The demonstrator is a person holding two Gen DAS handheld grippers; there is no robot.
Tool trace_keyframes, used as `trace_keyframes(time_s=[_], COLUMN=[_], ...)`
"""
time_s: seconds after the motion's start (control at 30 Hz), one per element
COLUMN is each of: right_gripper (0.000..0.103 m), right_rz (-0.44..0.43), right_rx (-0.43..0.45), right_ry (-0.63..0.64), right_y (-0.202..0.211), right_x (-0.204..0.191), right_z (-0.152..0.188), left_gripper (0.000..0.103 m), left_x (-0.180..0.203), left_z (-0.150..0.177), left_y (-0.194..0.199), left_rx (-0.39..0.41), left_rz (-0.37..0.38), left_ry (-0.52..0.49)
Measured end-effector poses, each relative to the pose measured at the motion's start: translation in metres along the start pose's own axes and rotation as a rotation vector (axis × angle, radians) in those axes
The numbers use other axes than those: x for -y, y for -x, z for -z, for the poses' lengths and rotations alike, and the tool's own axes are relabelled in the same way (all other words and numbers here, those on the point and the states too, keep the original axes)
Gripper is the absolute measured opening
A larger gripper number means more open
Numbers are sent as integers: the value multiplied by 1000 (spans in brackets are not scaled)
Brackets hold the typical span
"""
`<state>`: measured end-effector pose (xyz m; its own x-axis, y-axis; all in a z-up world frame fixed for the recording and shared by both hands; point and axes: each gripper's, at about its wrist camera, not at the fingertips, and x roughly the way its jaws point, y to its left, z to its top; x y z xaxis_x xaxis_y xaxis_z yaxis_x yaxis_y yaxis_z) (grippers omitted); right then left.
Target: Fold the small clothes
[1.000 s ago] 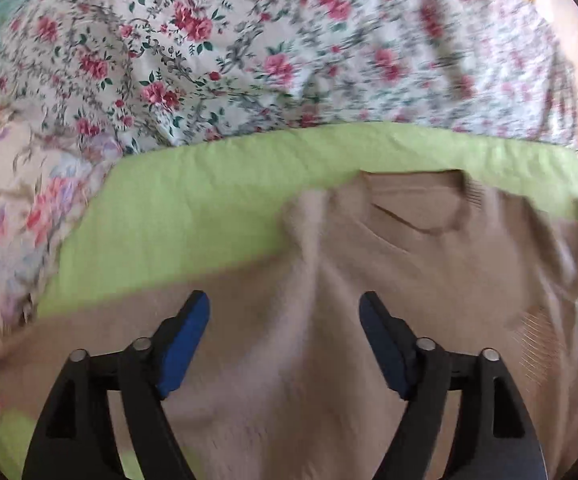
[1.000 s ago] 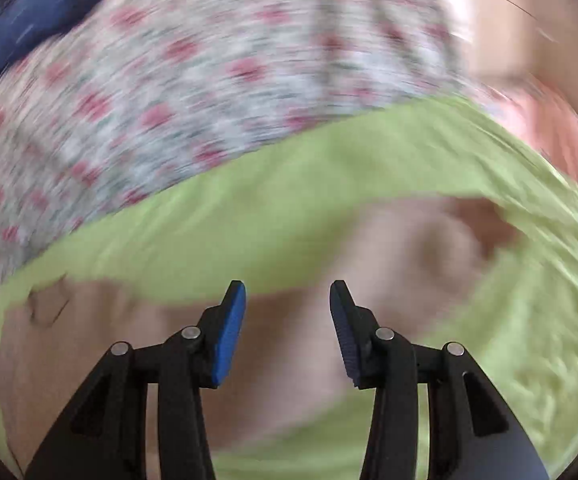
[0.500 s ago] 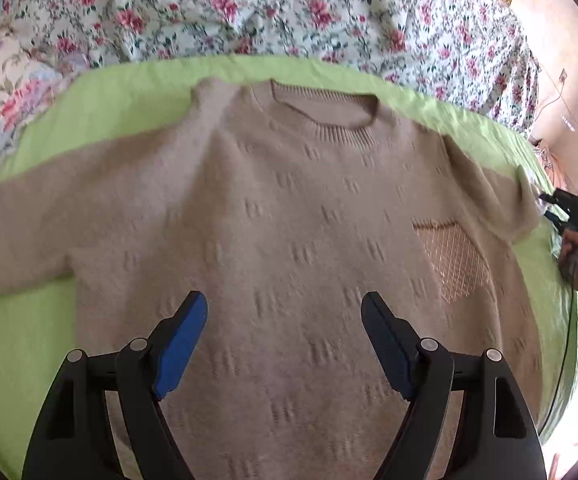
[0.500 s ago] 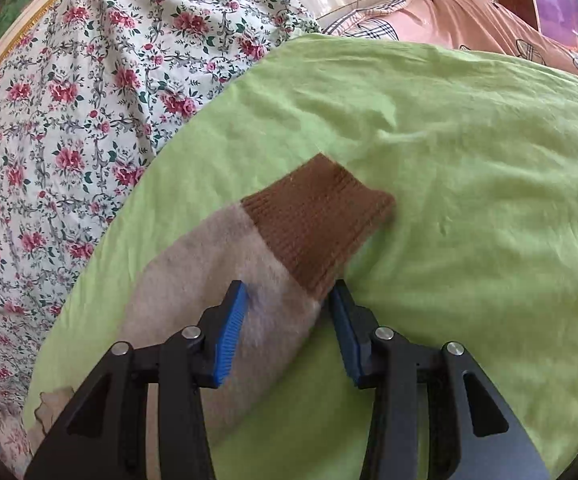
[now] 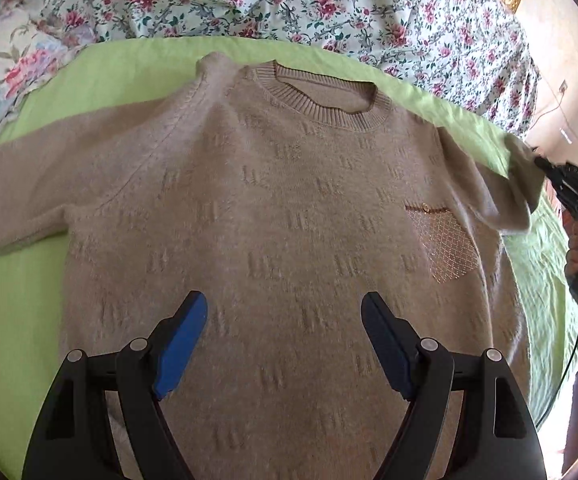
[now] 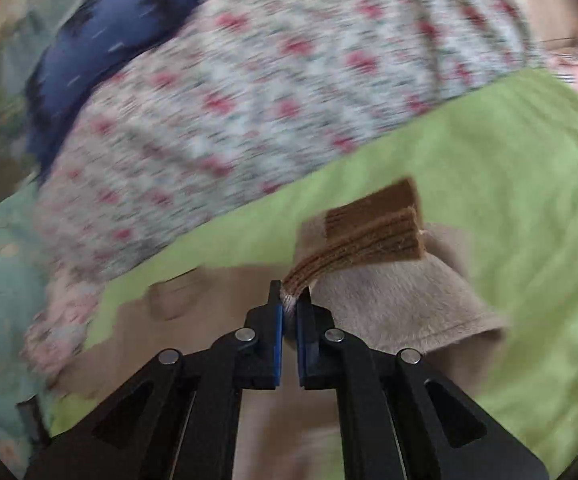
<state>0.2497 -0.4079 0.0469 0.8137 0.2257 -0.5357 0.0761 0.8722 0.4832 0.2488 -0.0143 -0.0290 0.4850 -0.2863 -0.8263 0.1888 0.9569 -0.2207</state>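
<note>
Since half a second ago the right gripper [image 6: 291, 304] has gone from straddling the flat sleeve [image 6: 393, 304] to clamping it: its fingers are now pressed together on the knit just behind the brown cuff [image 6: 373, 232], and the sleeve end is raised off the green sheet [image 6: 529, 200]. That view is blurred, consistent with a fast carry. The left view has altered little.

The sweater [image 5: 273, 216] lies face up and spread on the sheet over the bed, collar toward the floral cover [image 5: 289, 4], mesh pocket [image 5: 445, 248] on its right-hand side in the left view. The other sleeve lies out flat to the left.

The left gripper [image 5: 285, 344] hangs over the lower chest with fingers wide apart, holding nothing.

Assessment: the knit is soft, limp and light, with some stretch; it will sag and drag behind any single hold. The ribbed cuff, collar and hem are the firmest purchase. The fuzzy surface should not slip. The mesh pocket looks liable to snag and is best avoided.
</note>
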Motion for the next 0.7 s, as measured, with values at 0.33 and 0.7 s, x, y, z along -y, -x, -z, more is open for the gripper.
trace_keyframes(time_s=[0.33, 0.7], right_gripper=[7, 46], right_rz=[-286, -358], right_rx=[-336, -516], right_ry=[162, 45], right_y=[-96, -141], right_x=[-202, -207], right_z=[120, 166], left_gripper=[80, 80], left_x=[-29, -31], left_z=[15, -1], left_y=[17, -16], left_rx=[4, -33], left_rz=[49, 77], left_ry=[67, 88])
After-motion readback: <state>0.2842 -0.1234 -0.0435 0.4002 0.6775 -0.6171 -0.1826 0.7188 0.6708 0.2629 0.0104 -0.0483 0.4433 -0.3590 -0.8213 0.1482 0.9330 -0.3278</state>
